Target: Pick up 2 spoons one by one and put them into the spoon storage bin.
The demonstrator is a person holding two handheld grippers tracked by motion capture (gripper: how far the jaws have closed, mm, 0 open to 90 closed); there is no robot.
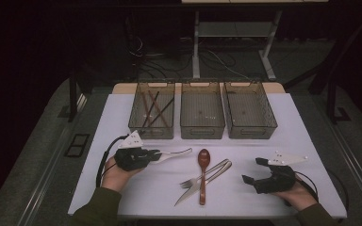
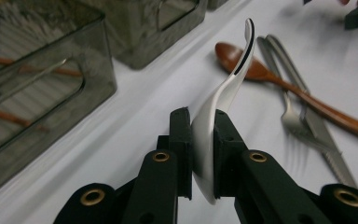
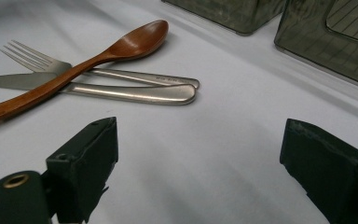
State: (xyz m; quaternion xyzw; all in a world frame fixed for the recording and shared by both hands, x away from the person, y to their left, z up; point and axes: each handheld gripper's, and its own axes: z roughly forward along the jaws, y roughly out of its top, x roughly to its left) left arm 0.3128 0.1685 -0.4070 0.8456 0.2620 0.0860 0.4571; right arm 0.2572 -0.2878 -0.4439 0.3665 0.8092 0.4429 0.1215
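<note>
Metal spoon (image 2: 214,107) sitting pinched in left gripper (image 2: 200,140), just above white table (image 1: 122,188), near three bins (image 1: 152,110). Feeling light, stiff, slippery; holding handle tight is best. Right gripper (image 3: 200,154) resting wide apart, holding nothing.

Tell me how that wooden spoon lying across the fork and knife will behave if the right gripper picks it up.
The wooden spoon looks rigid, so it probably won't flex. It seems light for its length. Since it rests across the fork and knife, lifting it may nudge them. Its glossy finish could slip between the pads.
</note>
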